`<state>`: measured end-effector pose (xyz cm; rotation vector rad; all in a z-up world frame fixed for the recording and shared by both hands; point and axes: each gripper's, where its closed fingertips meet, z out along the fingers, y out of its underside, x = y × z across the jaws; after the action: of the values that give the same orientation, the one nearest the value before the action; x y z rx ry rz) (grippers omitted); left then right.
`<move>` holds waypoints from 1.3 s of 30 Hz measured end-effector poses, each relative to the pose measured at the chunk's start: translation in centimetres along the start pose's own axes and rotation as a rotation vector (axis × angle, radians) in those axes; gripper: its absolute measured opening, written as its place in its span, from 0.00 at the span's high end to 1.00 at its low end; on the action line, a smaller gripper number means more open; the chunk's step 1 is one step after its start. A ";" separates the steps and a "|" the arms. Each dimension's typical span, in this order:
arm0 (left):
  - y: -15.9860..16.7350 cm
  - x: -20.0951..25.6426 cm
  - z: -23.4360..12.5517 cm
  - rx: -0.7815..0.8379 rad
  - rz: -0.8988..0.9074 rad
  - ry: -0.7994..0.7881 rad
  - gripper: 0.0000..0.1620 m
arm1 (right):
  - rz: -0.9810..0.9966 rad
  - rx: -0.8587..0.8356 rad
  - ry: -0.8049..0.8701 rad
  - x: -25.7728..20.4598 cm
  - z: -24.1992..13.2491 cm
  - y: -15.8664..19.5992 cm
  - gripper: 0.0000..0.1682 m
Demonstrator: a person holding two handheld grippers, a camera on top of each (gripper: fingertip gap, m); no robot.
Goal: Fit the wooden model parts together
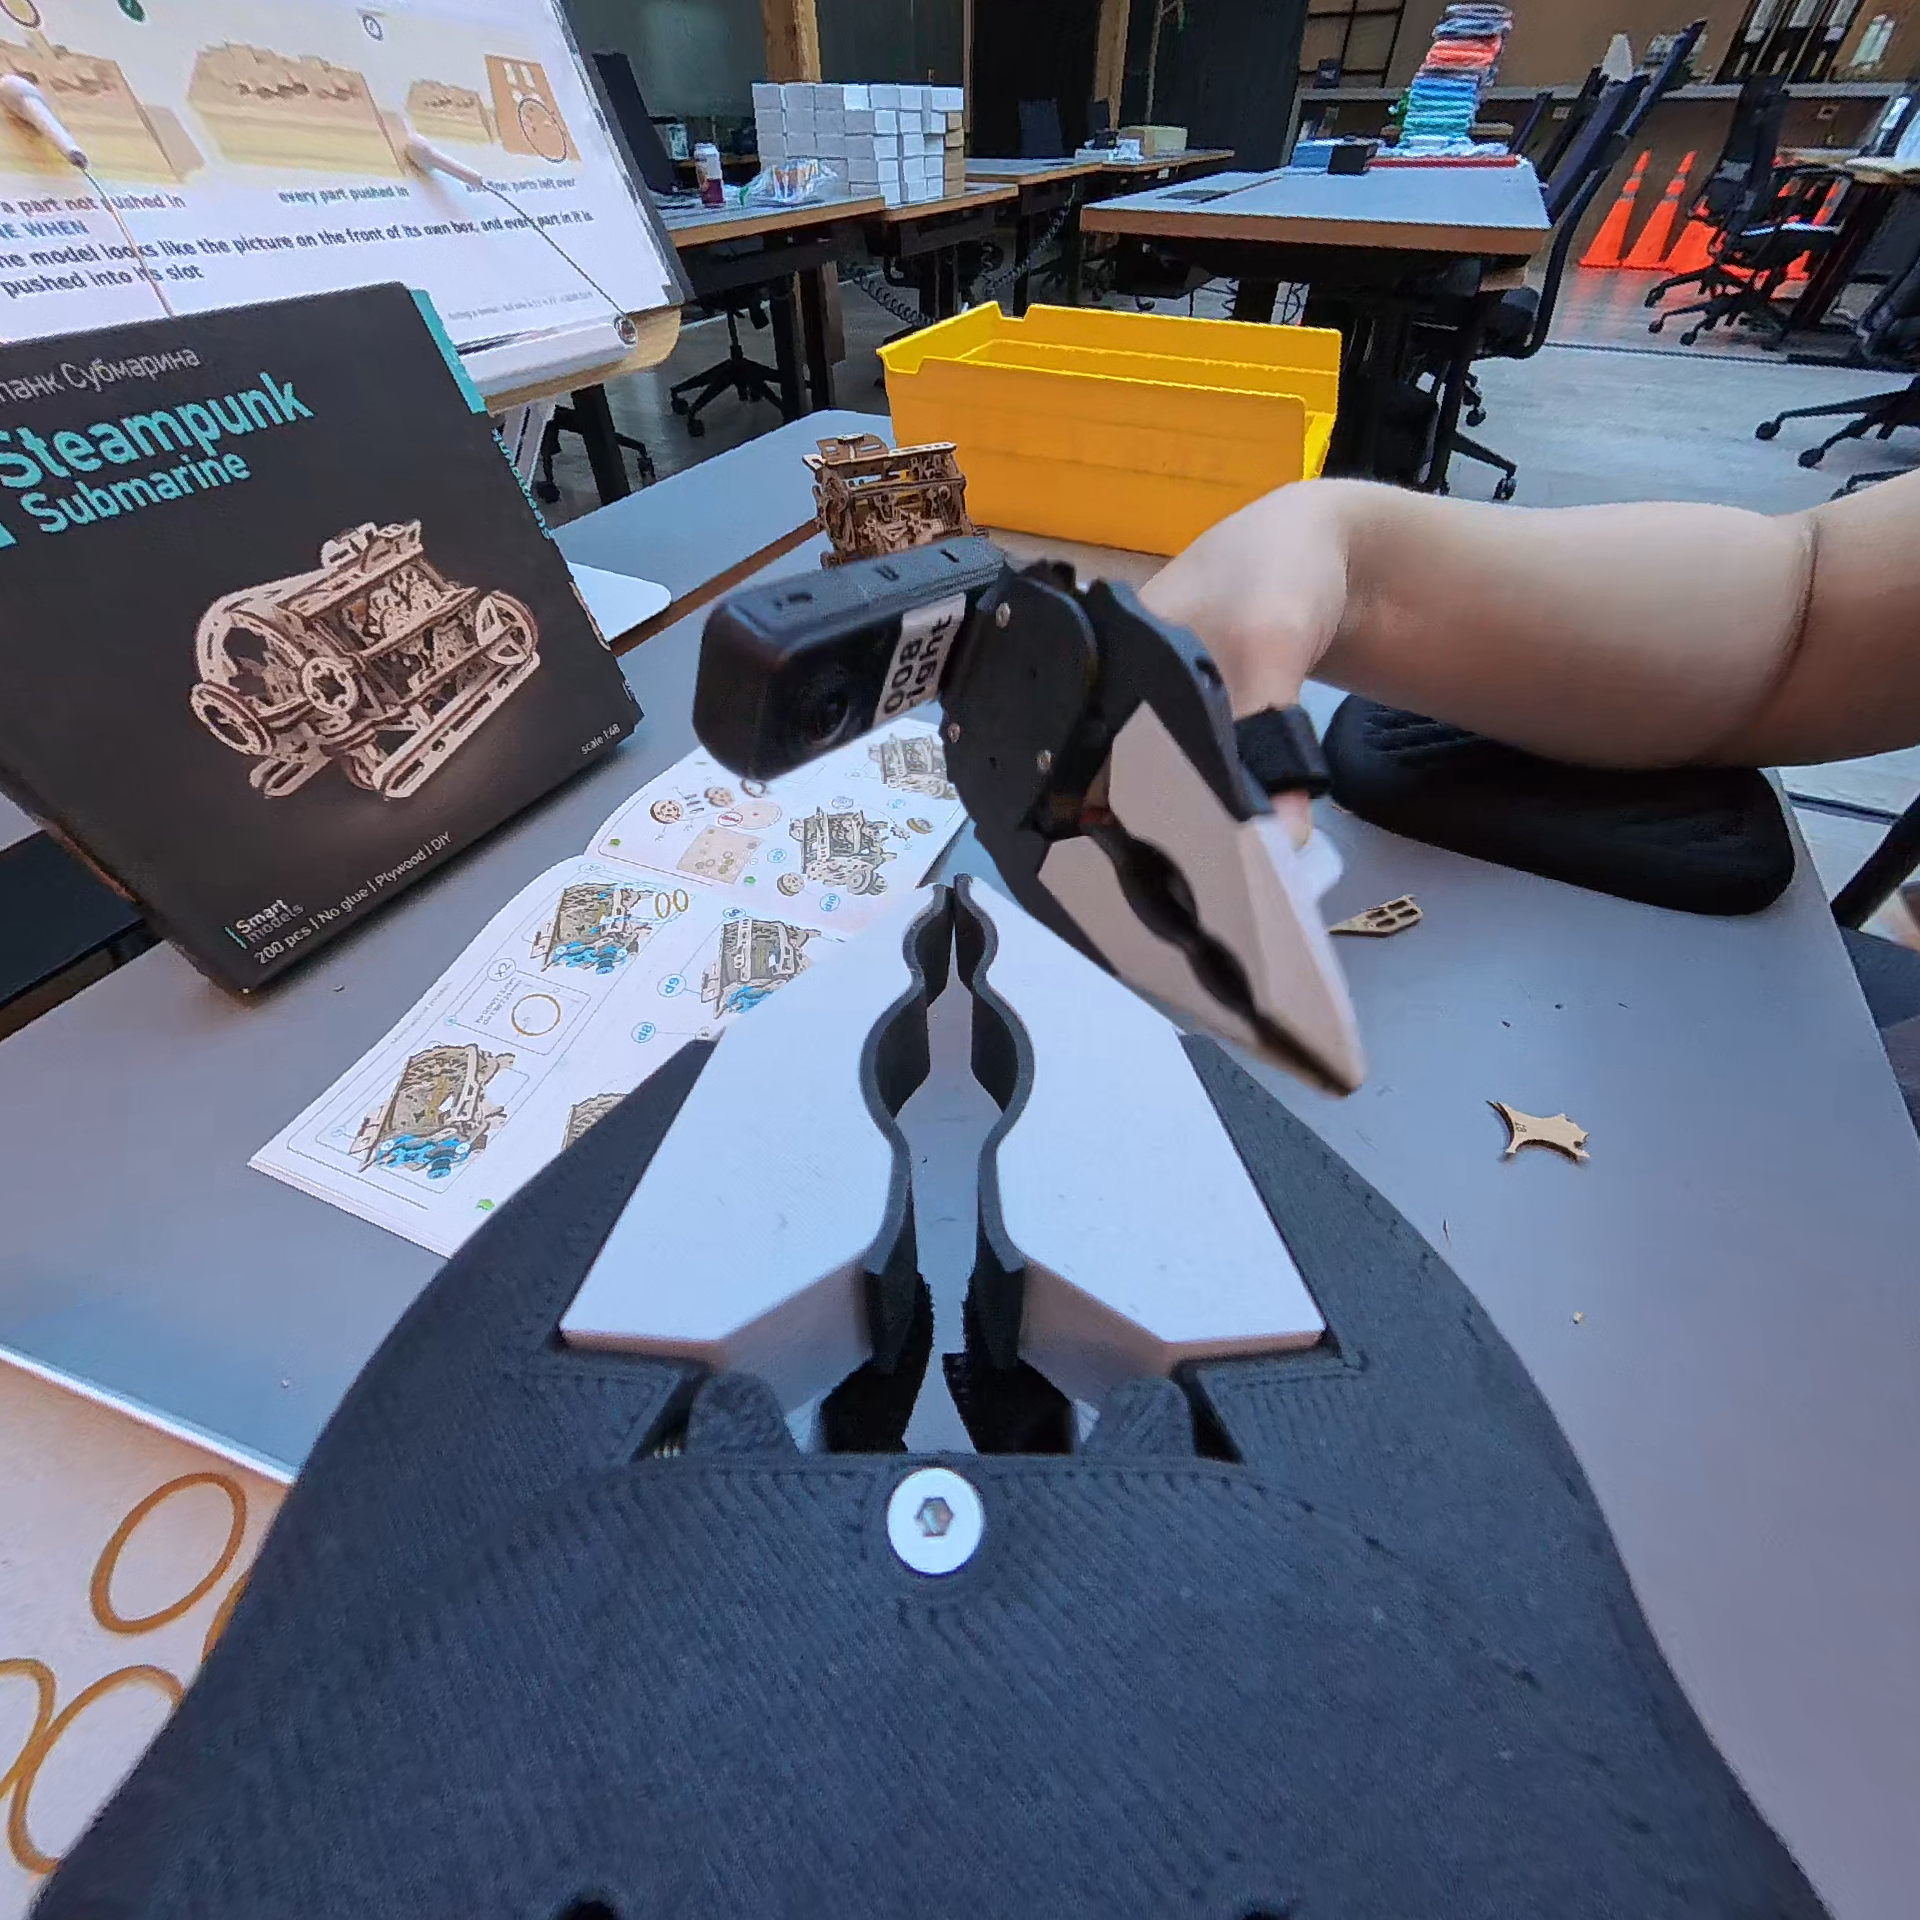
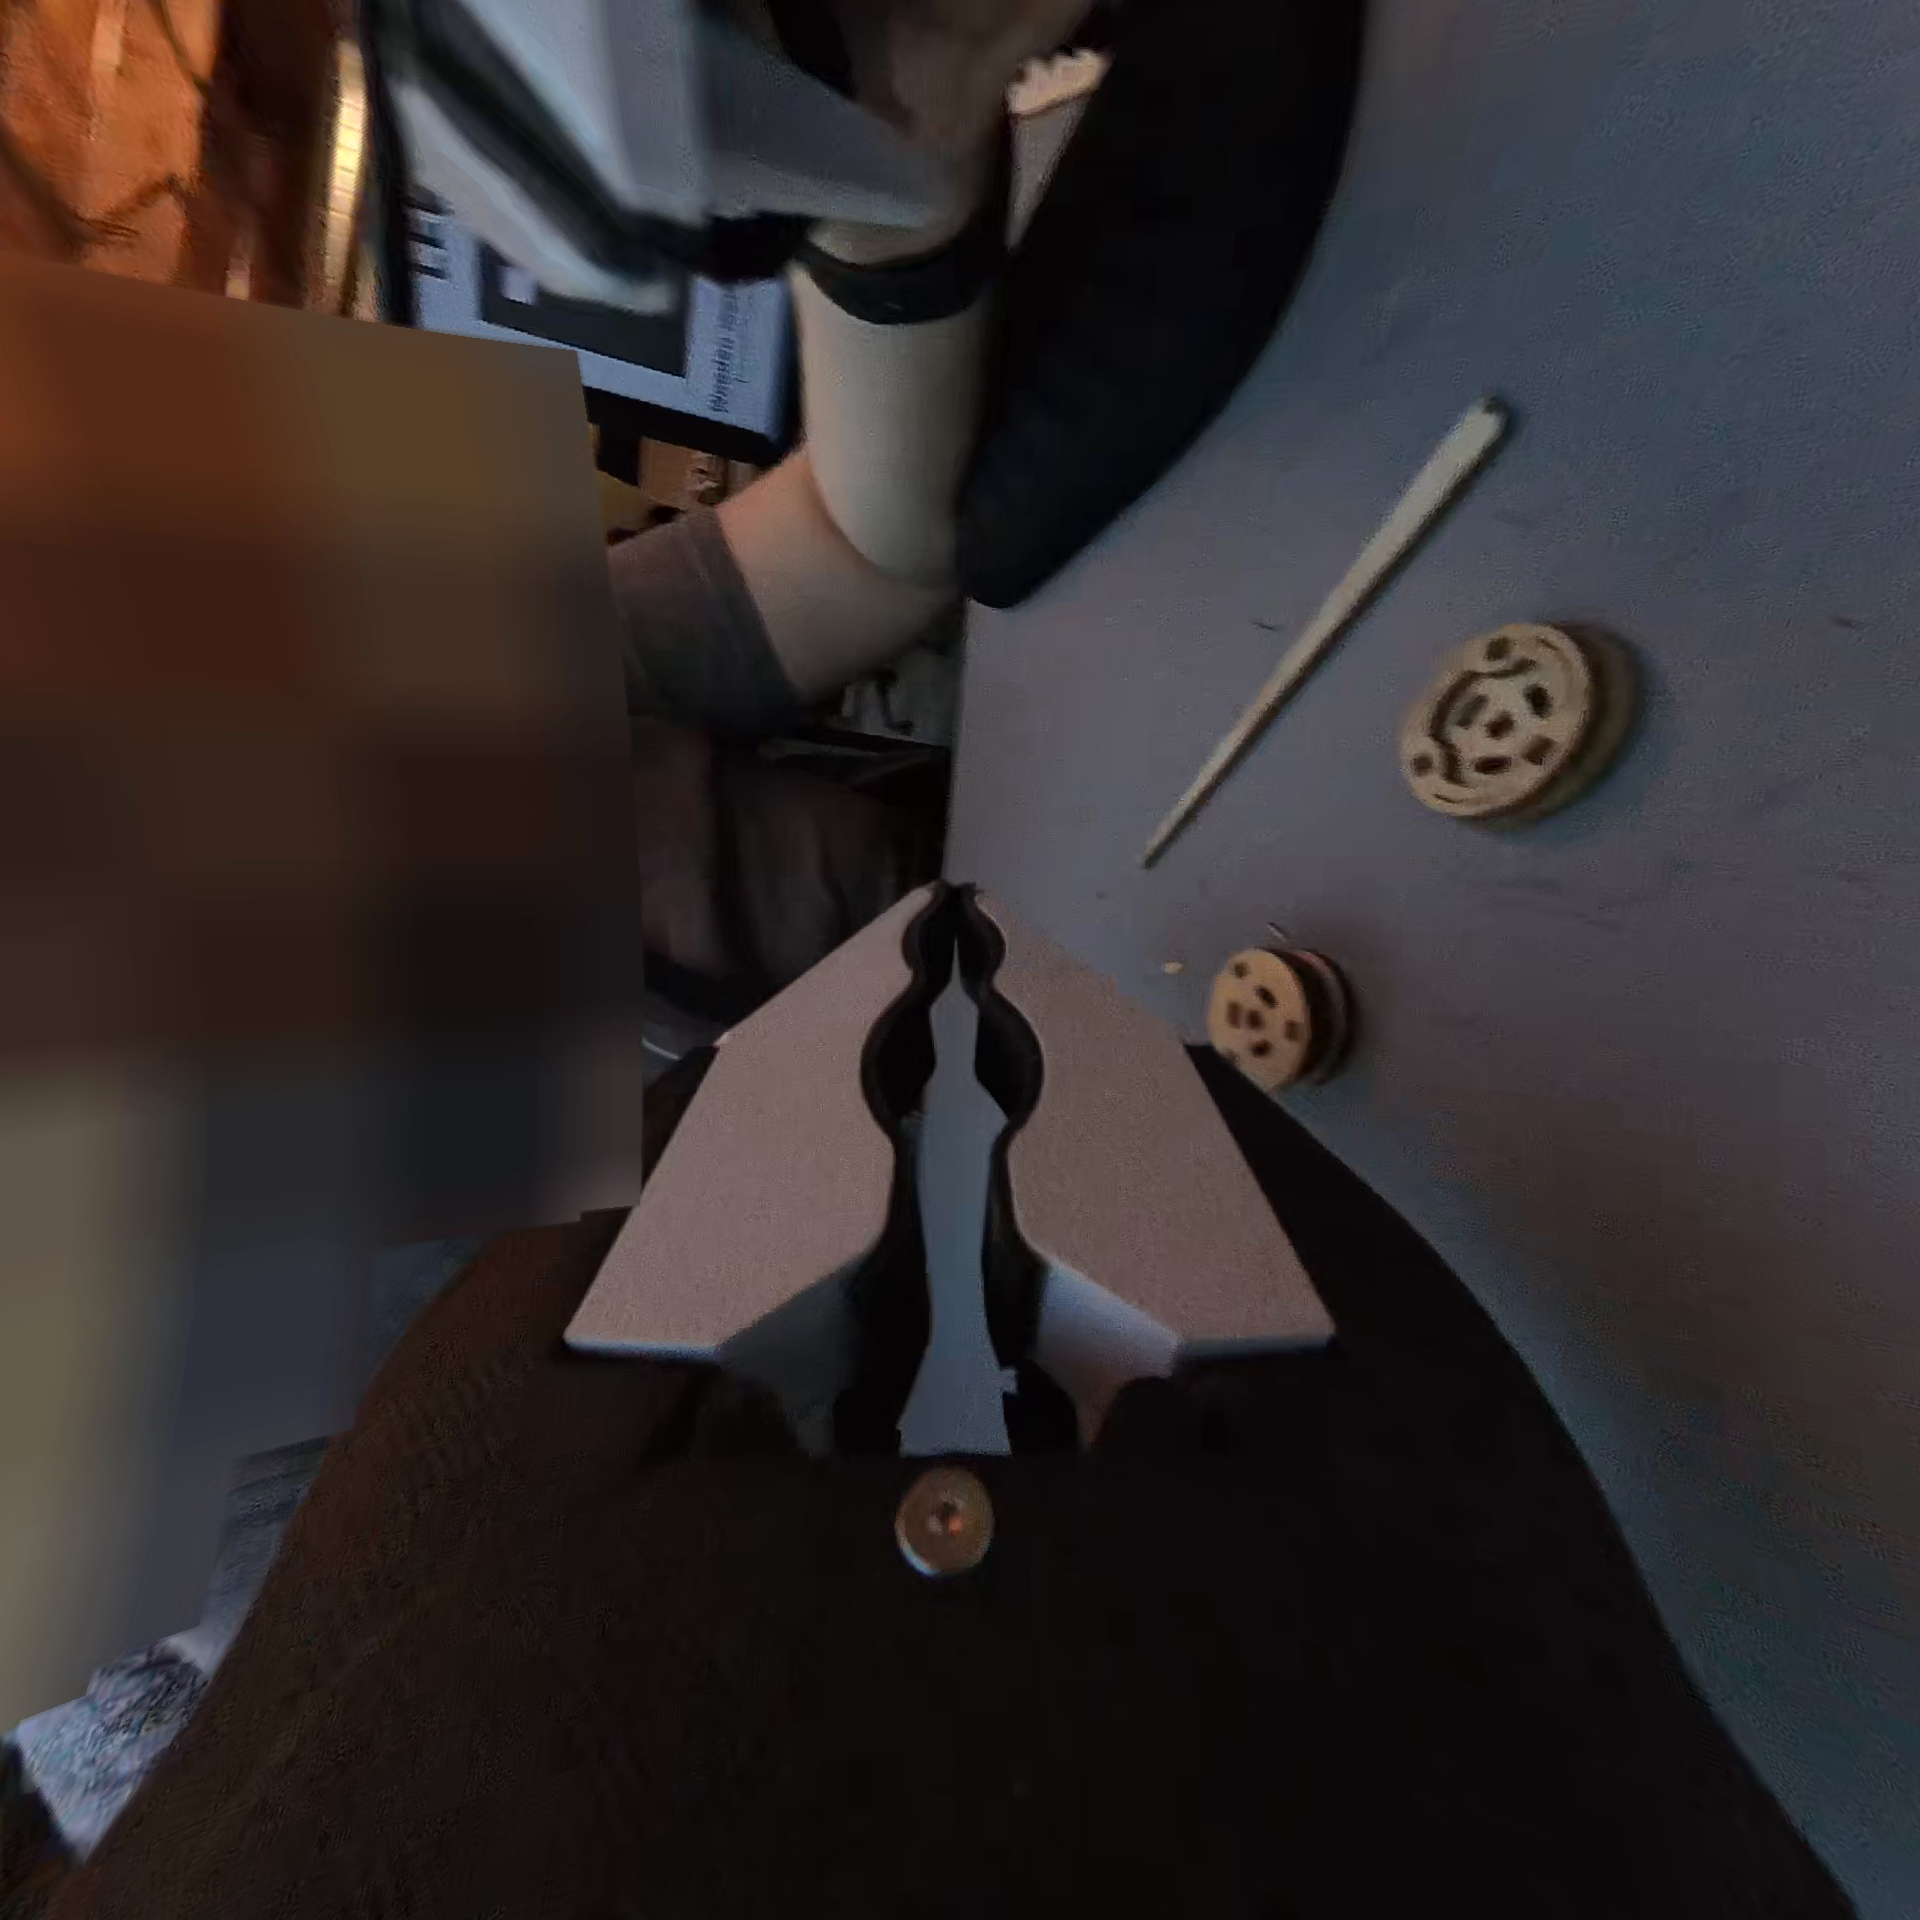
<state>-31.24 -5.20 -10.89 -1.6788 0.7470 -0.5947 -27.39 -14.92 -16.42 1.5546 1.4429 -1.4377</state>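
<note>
- My left gripper (image 1: 953,896) hangs above the grey table (image 1: 1621,1195) with its tips pressed together and nothing between them.
- My right gripper (image 2: 953,902) is likewise closed and empty, tilted down near the table's edge.
- The parts I judge I need lie to the right of the right gripper's tips: a small wooden disc (image 2: 1276,1016) closest, just beside the gripper body, and a larger wooden disc (image 2: 1512,724) farther out beyond it.
- A thin wooden pick (image 2: 1330,629) lies between the larger disc and the table edge, its long axis running diagonally, pointed end toward the gripper.
- The right gripper is the nearer one; a reach for the small disc would turn on swinging right and opening first.
- From the left wrist view, the partly built wooden model (image 1: 890,497) stands well beyond both grippers, just in front of the yellow bin (image 1: 1107,436).
- I cannot see whether the bin holds anything; its inside is hidden by the front wall.
- Two wooden offcuts (image 1: 1543,1130) lie loose on the table to the right.
- The instruction booklet (image 1: 644,977) lies open ahead on the left, beside the leaning kit box (image 1: 281,623).
</note>
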 end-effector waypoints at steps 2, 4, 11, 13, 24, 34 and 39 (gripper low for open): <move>0.0 0.1 0.0 0.004 -0.004 0.004 1.00 | 0.186 -0.030 0.132 4.5 0.1 1.1 1.00; 0.0 0.0 0.0 0.002 -0.007 0.005 1.00 | 0.144 -0.062 0.225 4.7 -0.5 1.6 1.00; -0.2 0.0 -0.2 0.016 -0.014 0.009 1.00 | 0.210 0.013 0.181 5.0 -0.7 0.5 1.00; -0.2 0.1 -0.2 0.009 -0.014 0.013 1.00 | 0.080 0.011 0.168 2.6 -0.7 0.1 1.00; -0.4 0.4 -0.2 0.013 -0.007 0.020 1.00 | 0.039 -0.033 0.359 4.1 0.4 -0.4 1.00; -0.7 0.2 -0.7 0.035 -0.021 0.022 1.00 | 0.201 0.079 0.149 4.7 0.9 -0.2 1.00; -0.4 0.7 -0.3 0.012 -0.003 0.033 1.00 | 0.141 0.068 0.275 5.4 0.1 -0.2 1.00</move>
<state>-30.92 -5.82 -10.40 -1.6625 0.7632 -0.6300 -28.42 -13.21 -21.43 1.9161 1.4147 -1.2396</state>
